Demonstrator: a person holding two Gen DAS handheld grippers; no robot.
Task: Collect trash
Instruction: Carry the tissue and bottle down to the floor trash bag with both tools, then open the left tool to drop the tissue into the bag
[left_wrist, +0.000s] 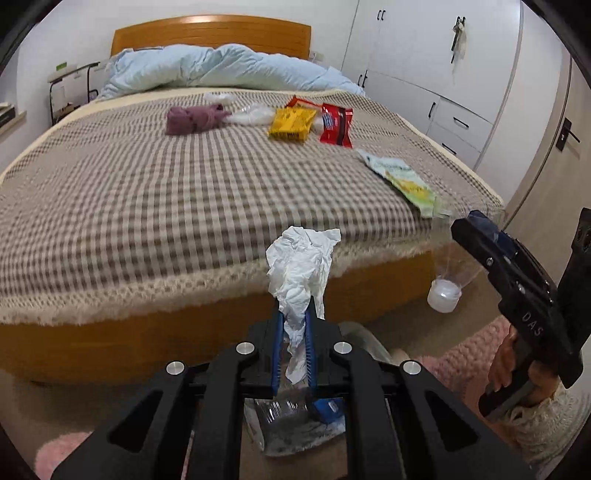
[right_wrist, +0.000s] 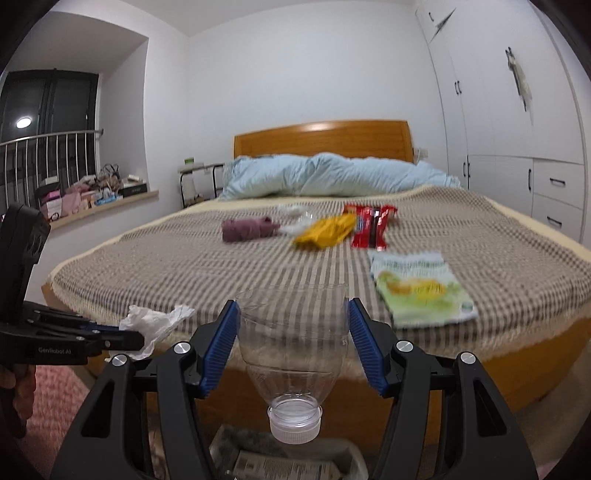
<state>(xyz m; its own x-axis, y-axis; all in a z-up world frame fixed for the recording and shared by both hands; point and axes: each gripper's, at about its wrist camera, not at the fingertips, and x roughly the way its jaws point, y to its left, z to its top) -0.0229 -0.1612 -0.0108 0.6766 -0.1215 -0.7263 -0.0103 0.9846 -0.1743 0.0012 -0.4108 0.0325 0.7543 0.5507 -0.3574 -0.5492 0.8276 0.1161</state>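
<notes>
Left tongs (left_wrist: 293, 332) pinch one tissue (left_wrist: 299, 266), right tongs (right_wrist: 291, 339) clamp one clear bottle (right_wrist: 291, 343); three wrappers lie on the bed (left_wrist: 147, 184).

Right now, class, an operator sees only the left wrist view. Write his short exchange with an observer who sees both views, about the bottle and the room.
Operator: Do both right fingers touch the bottle?
Observer: Yes. Both right fingers press on the clear bottle, one on each side, and its cap points down.
Operator: What is left of the bed, past my edge?
Observer: A window sill piled with clutter, in front of a railing.
</notes>
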